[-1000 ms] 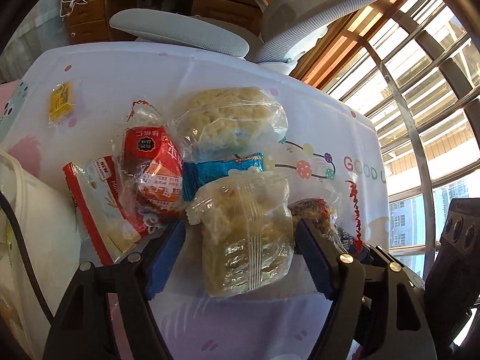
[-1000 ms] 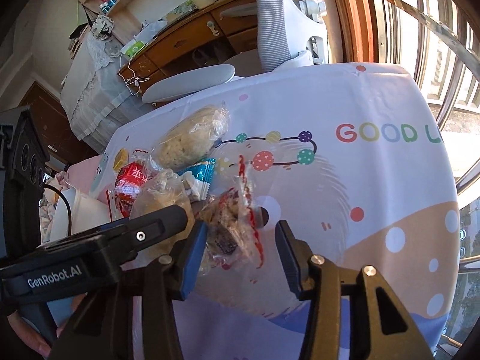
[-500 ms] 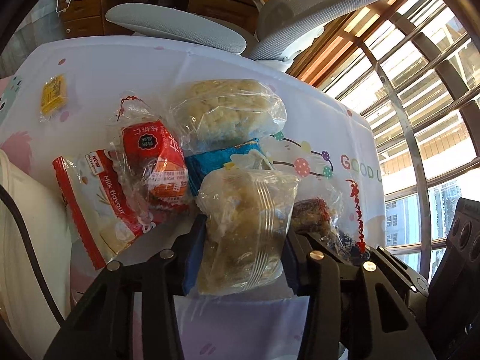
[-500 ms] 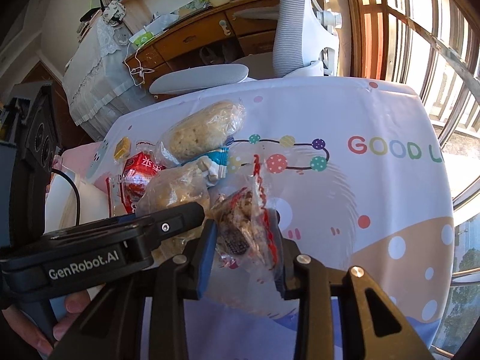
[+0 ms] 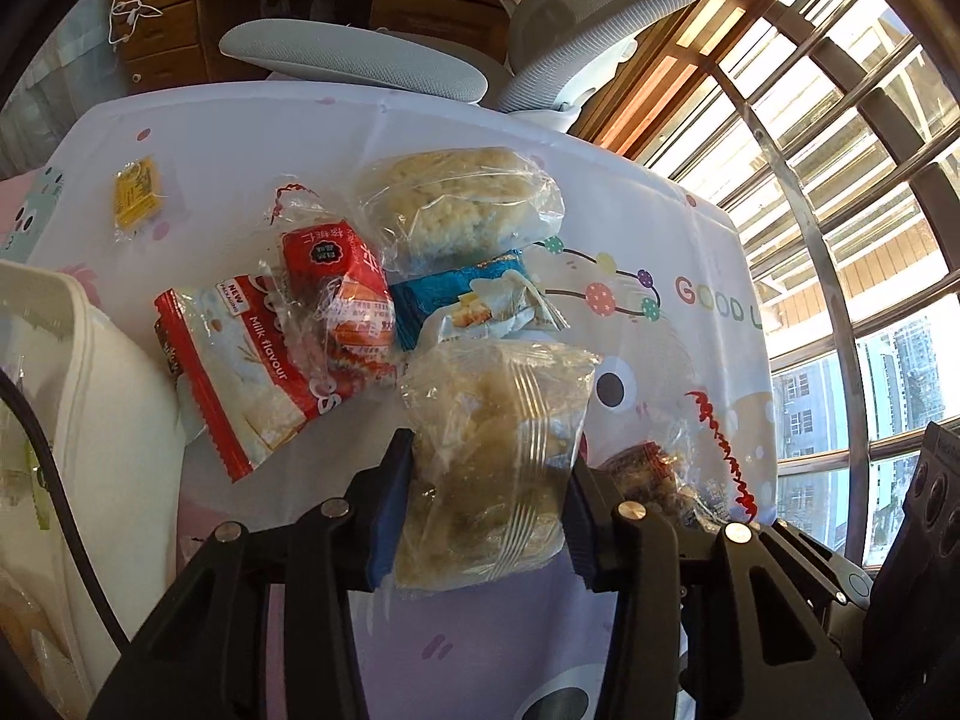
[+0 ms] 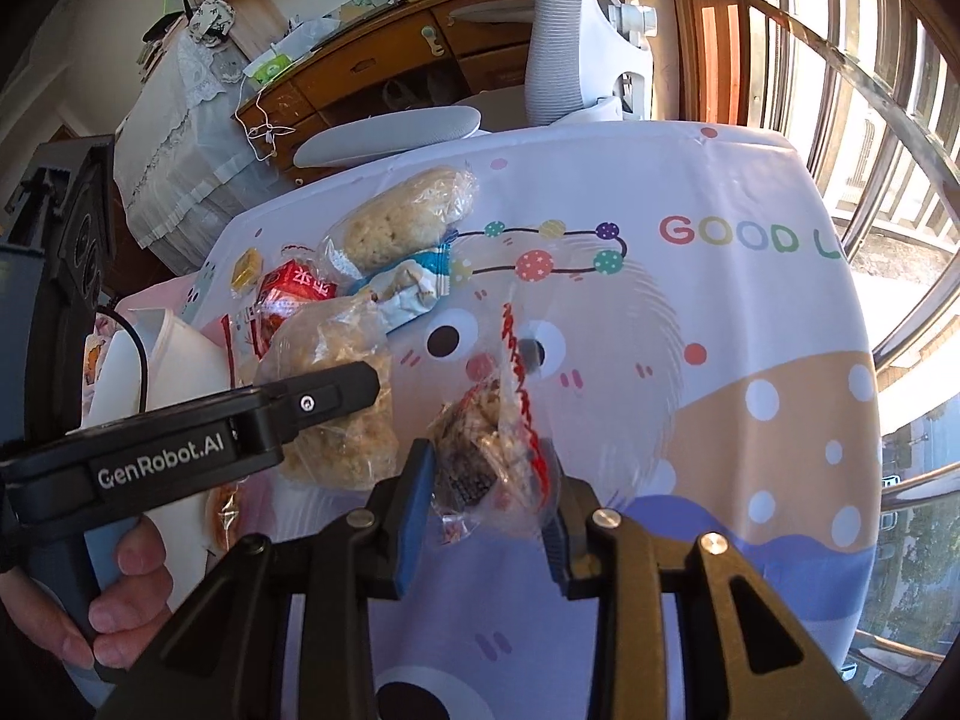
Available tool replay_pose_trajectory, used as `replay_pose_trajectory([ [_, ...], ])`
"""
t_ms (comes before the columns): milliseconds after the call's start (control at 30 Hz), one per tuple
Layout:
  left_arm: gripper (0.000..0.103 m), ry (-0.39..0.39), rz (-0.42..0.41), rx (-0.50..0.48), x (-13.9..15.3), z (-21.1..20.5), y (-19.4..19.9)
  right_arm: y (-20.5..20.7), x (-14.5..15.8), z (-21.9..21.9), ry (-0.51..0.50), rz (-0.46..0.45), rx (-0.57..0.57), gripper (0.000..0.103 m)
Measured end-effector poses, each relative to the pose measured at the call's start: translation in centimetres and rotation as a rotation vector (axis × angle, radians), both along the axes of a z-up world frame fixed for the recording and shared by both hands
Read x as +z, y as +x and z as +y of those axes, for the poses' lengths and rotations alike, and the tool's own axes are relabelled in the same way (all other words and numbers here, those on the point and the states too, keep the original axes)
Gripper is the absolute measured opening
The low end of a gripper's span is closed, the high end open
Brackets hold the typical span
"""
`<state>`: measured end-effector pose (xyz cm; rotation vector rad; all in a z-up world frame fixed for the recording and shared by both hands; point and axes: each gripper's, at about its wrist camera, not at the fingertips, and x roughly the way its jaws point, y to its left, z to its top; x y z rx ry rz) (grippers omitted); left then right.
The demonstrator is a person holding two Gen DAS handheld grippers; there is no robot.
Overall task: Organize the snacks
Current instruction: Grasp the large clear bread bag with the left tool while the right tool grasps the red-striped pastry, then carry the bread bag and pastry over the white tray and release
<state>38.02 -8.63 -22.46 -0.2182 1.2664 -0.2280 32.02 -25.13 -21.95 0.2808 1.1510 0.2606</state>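
My left gripper point(image 5: 489, 510) is shut on a clear bag of pale puffed-rice cake point(image 5: 498, 456), held just above the tablecloth. My right gripper point(image 6: 486, 489) is shut on a small clear bag of brown nutty snack with a red zigzag edge point(image 6: 486, 444). On the cloth behind lie a second puffed-rice bag point(image 5: 456, 204), a blue packet point(image 5: 468, 306), a red wrapped cake point(image 5: 336, 294), a red-and-white "Milk flavour" packet point(image 5: 240, 372) and a small yellow sweet point(image 5: 135, 195). The left gripper point(image 6: 354, 387) and its bag point(image 6: 336, 420) also show in the right wrist view.
A white fabric container point(image 5: 78, 420) stands at the table's left. The cartoon tablecloth point(image 6: 750, 330) spreads bare to the right, ending near a barred window point(image 6: 840, 60). A grey office chair point(image 5: 360, 60) and wooden drawers stand behind. A hand point(image 6: 114, 588) grips the left tool.
Both grippers closed on their bags: the left on the puffed-rice cake, the right on the nutty snack. Both bags now hang lifted off the cloth, and the right one moved slightly.
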Motion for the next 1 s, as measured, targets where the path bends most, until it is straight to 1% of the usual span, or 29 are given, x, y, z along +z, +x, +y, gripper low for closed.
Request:
replay_pose_trajectory([
  [167,0.043,0.020,-0.033,-0.024,2.1,0.1,-1.7,-2.4,0.8,0.8,0.011,0.025,0.029,0.033],
  [367,0.043,0.021,-0.053,-0.034,4.6,0.6,-4.5,-6.0,2.3,2.1,0.037,0.044,0.060,0.033],
  [467,0.043,0.026,-0.067,-0.035,5.8,1.0,-6.5,-7.8,3.0,2.6,0.059,0.054,0.071,0.032],
  [700,0.043,0.032,-0.069,-0.056,7.6,1.8,-11.6,-12.0,4.3,3.6,0.058,0.057,0.091,0.032],
  [1000,0.043,0.039,-0.087,-0.075,9.5,3.2,-18.3,-16.8,4.9,3.6,0.075,0.076,0.056,0.032],
])
